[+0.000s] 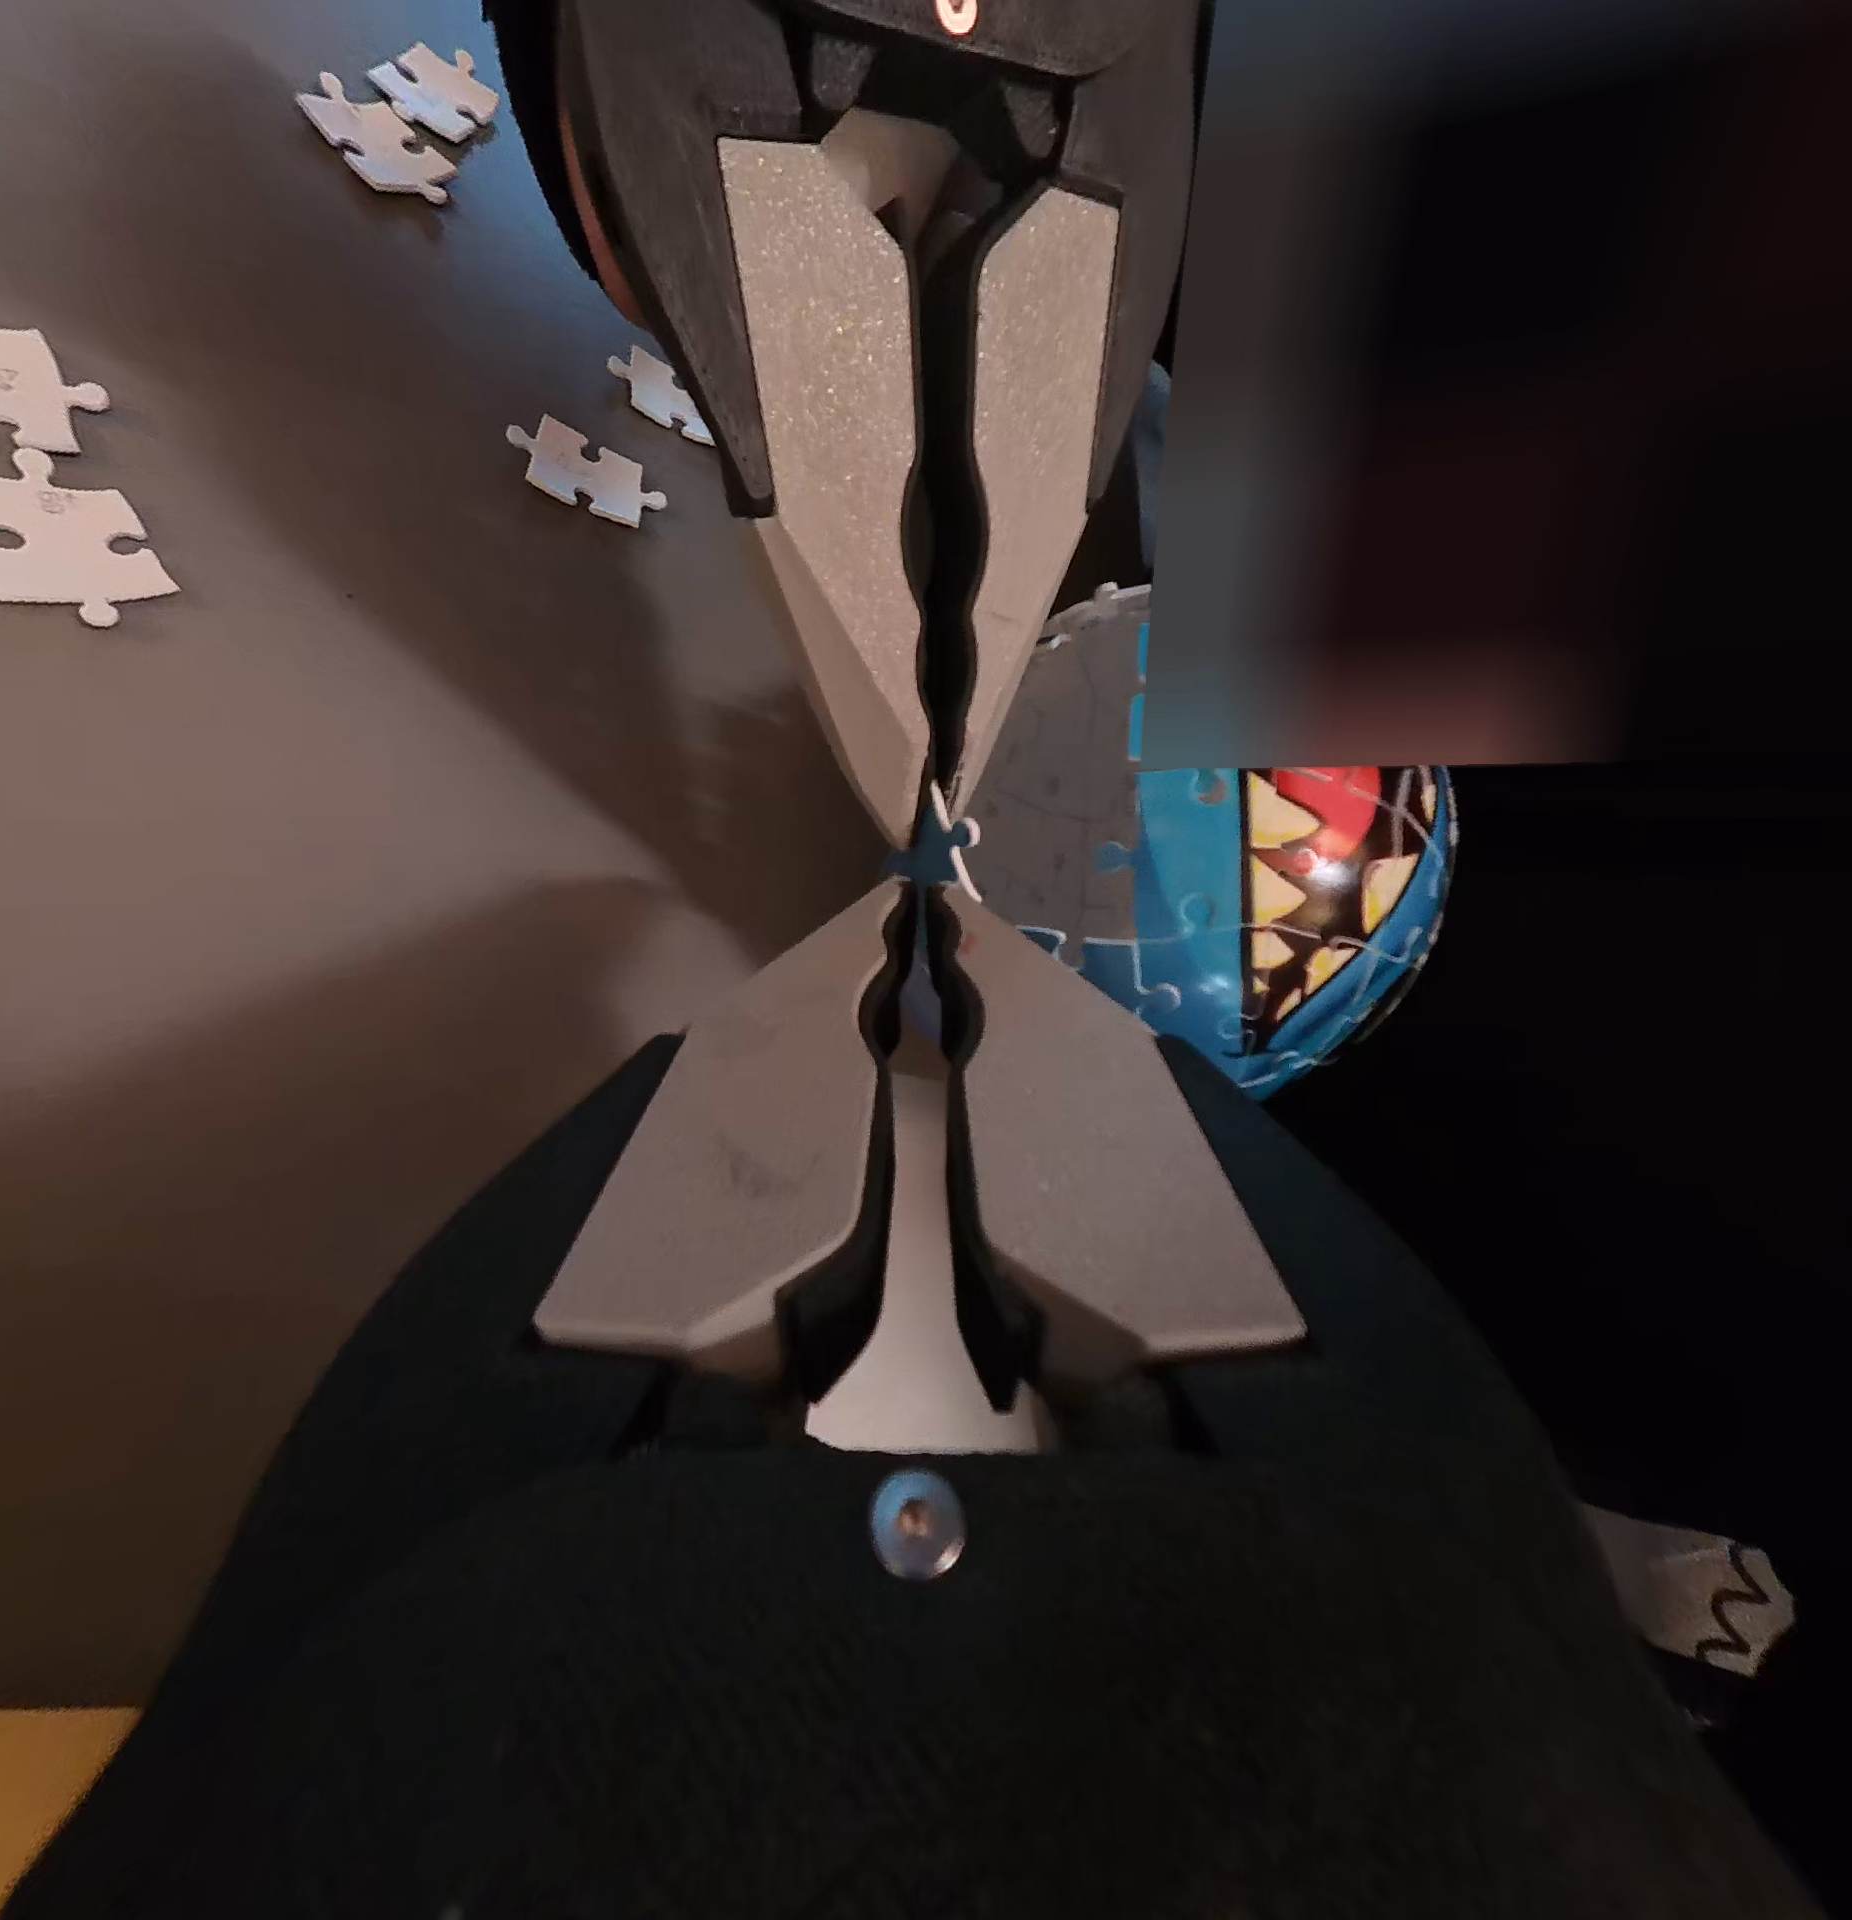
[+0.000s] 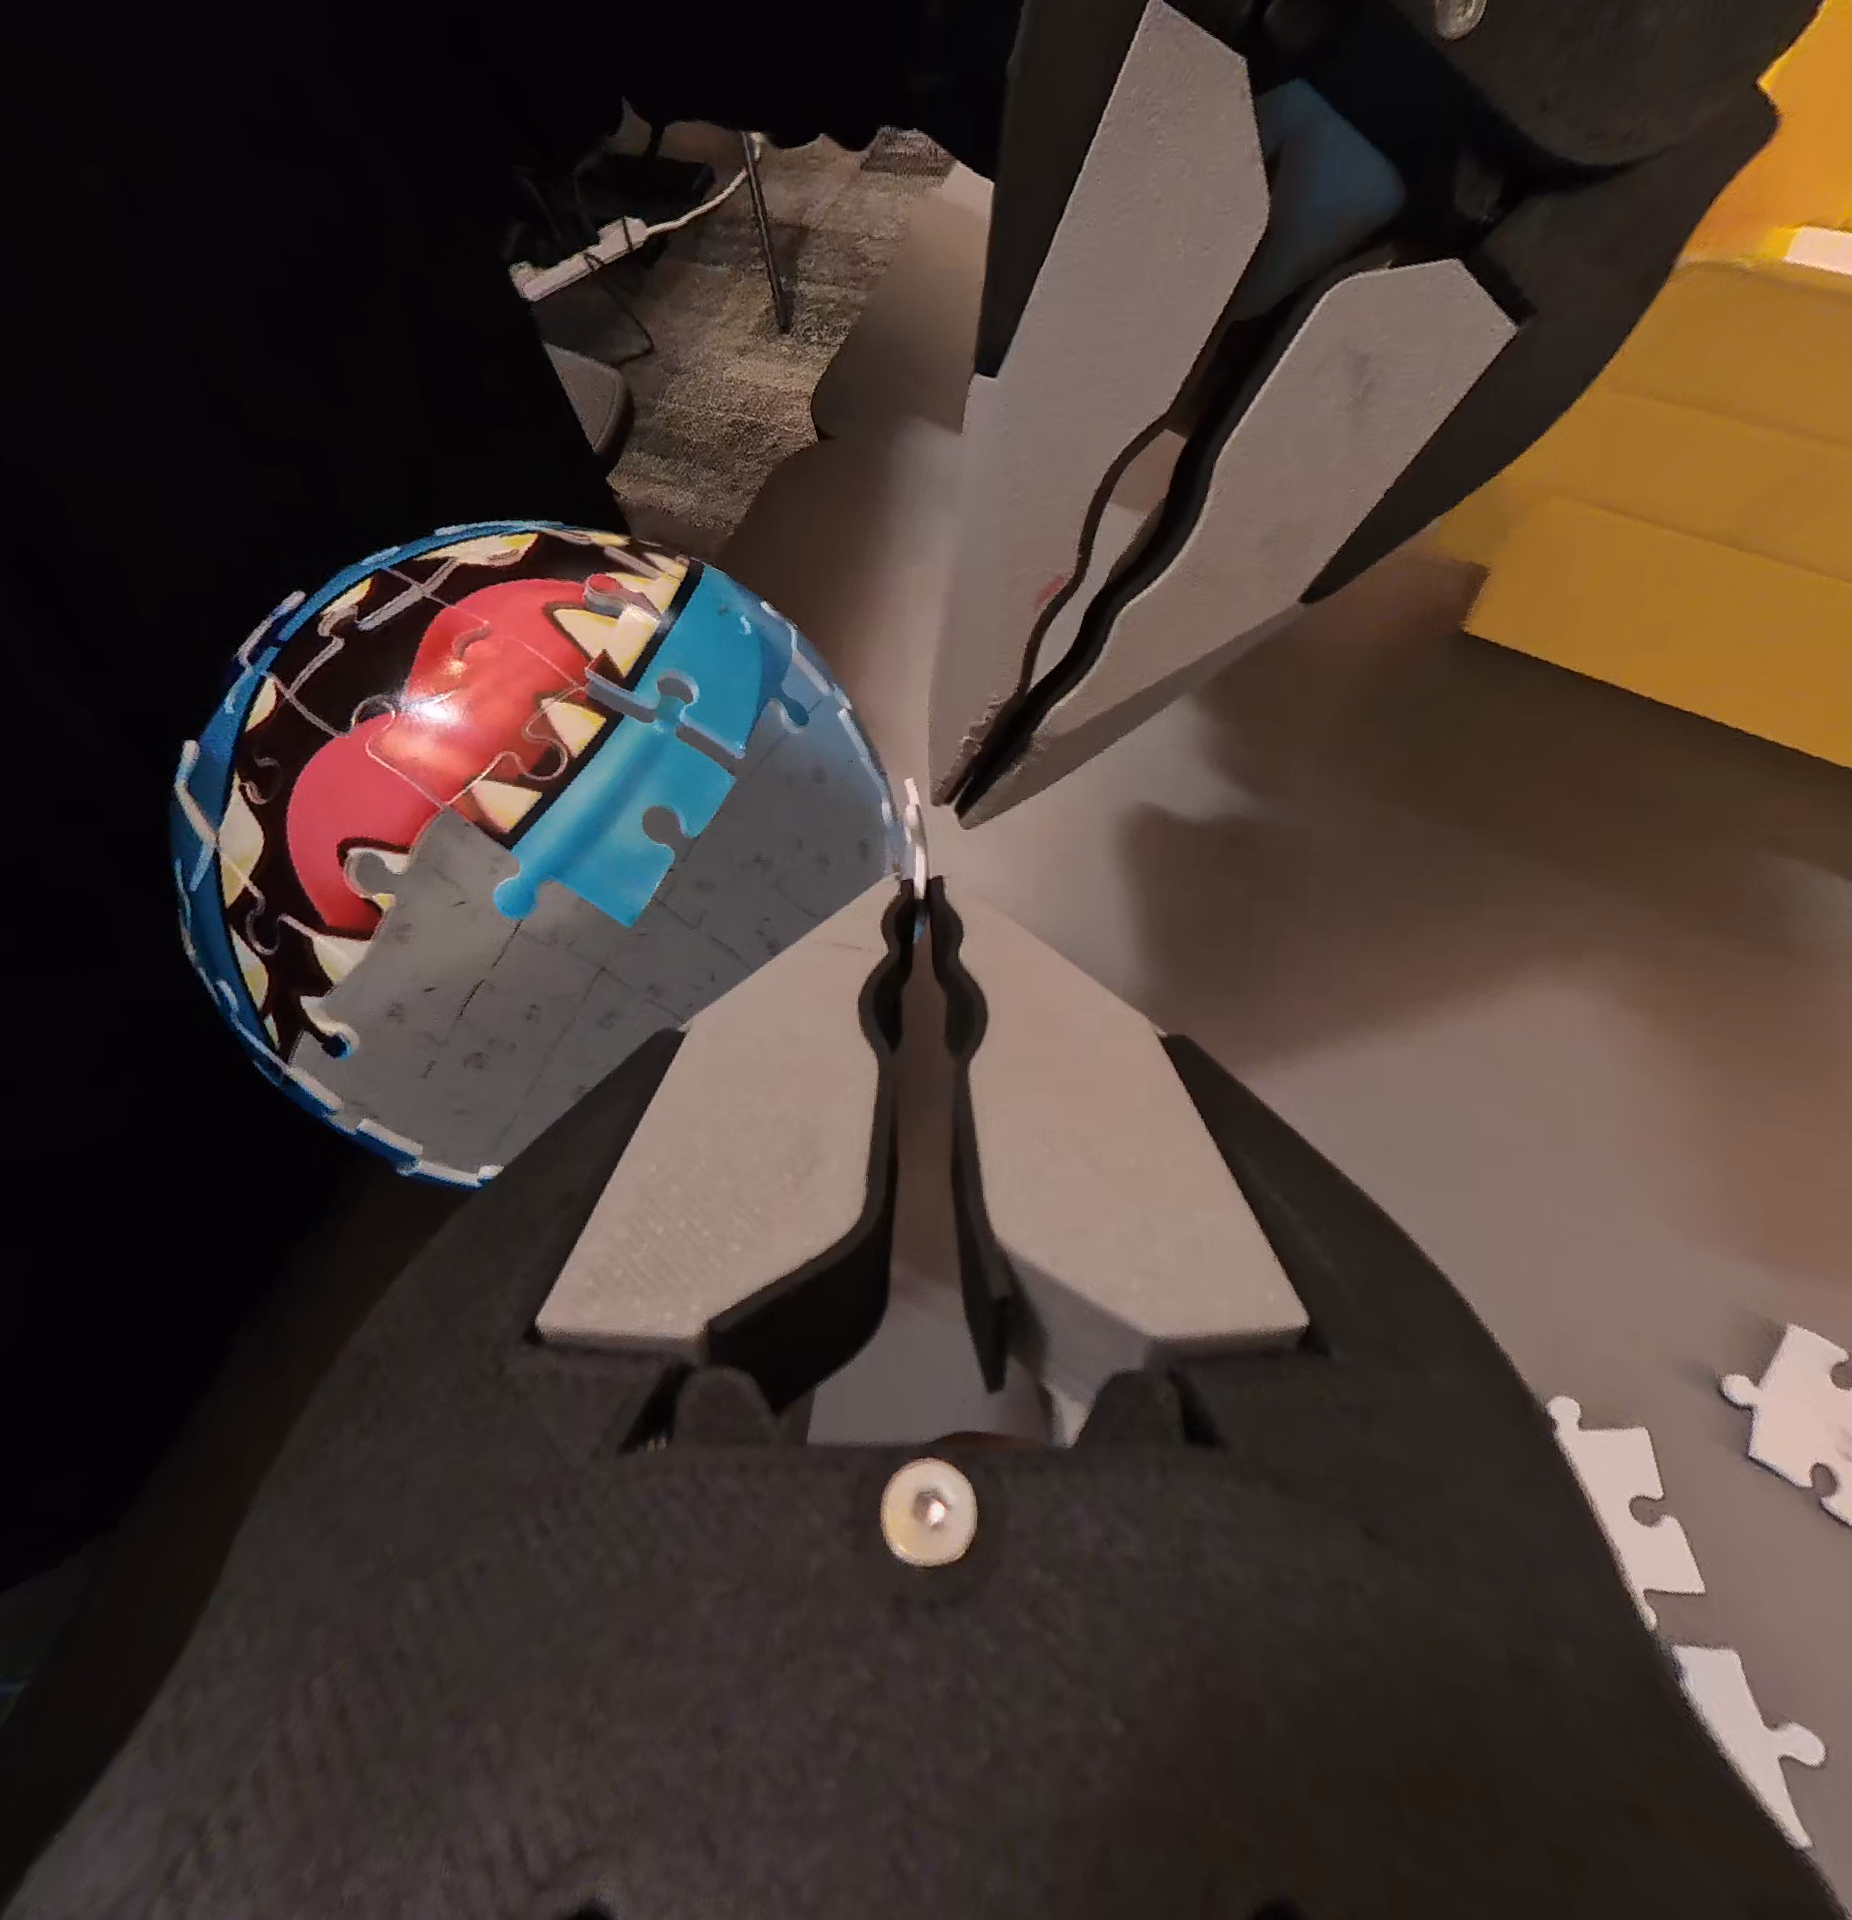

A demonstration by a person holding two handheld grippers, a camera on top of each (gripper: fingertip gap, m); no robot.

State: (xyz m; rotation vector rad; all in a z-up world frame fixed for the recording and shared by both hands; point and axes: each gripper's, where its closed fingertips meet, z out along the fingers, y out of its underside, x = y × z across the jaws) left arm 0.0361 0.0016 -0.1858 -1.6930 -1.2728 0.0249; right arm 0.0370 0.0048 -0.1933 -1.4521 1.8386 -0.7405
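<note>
I have both grippers meeting tip to tip over the grey table (image 1: 278, 779). My right gripper (image 2: 922, 894) is clamped on a small blue puzzle piece (image 1: 937, 847), and my left gripper (image 1: 917, 914) is closed with its tips at the same piece. The half-built puzzle ball (image 2: 506, 852) sits just left of the right gripper; loose white pieces (image 1: 60, 540) lie far left

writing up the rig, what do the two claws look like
Both match: the left claw and right claw each have two pale grey, wedge-shaped fingers tapering to points, with wavy black inner pads, on a rough black body with a round silver screw. No cables or sleeves show.
</note>
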